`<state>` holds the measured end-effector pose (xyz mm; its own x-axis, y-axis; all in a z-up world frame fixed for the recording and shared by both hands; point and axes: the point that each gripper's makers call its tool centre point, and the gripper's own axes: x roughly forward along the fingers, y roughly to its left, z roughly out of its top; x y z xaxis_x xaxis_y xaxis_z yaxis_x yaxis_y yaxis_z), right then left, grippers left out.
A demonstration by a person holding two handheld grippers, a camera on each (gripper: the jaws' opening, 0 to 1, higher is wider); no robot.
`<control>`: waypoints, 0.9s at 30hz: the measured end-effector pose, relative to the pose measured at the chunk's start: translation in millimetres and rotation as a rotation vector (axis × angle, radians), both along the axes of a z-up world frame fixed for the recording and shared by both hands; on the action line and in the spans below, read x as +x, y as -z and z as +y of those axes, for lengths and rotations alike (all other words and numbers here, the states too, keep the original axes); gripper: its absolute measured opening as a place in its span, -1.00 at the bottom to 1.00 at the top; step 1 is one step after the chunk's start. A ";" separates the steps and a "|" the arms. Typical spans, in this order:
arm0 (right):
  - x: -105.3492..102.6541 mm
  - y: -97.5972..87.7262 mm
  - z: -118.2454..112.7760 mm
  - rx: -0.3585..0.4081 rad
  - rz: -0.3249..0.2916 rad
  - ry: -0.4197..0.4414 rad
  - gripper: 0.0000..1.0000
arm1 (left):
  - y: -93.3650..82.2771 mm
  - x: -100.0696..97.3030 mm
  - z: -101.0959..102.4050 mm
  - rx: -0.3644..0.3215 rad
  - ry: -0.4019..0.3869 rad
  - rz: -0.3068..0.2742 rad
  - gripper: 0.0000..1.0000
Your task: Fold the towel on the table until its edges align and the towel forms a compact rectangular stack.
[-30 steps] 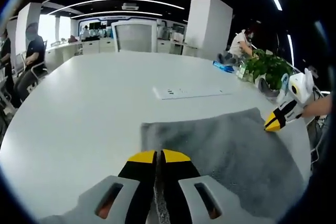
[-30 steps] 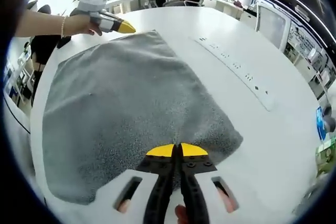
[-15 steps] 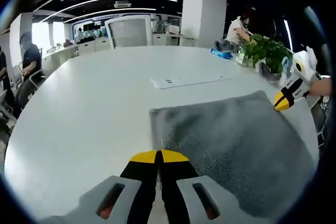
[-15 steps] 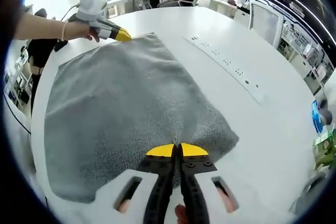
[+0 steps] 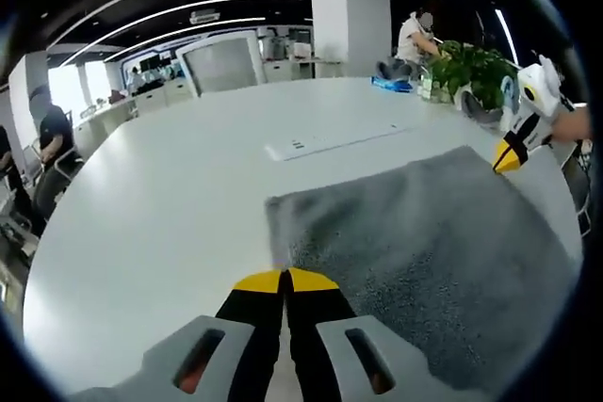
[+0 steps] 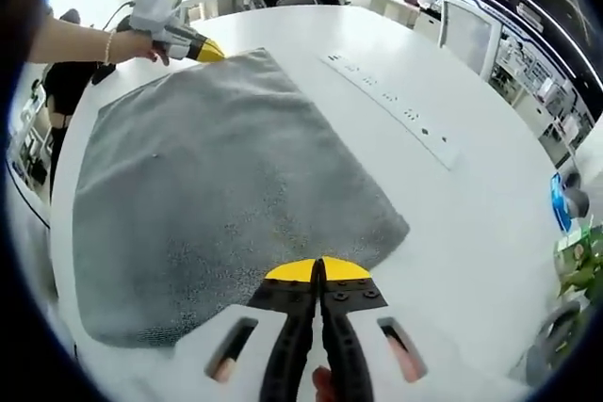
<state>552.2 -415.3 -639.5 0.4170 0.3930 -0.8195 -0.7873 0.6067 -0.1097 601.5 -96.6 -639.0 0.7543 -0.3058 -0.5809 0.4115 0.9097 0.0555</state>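
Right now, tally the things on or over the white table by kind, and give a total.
Grey terry towel: 1
Hand-held gripper with yellow-tipped black jaws: 2, left and right
White power-socket strip set in the table: 1
Green potted plant: 1
Blue flat pack: 1
Total: 6

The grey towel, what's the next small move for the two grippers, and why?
Probably lift both pinched corners and carry them across to the opposite edge. The grey towel lies flat and unfolded on the white table, the left gripper and right gripper each look shut on a corner along one side.
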 end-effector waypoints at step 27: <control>49.1 21.0 6.4 -0.031 0.018 0.128 -1.00 | -14.6 -154.2 12.3 -0.177 -0.220 0.107 -0.86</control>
<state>601.3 -408.9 -660.5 0.4471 0.3120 -0.8383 -0.7060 0.6985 -0.1166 447.3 -84.3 -624.4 0.7508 -0.2453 -0.6133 0.1984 0.9694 -0.1449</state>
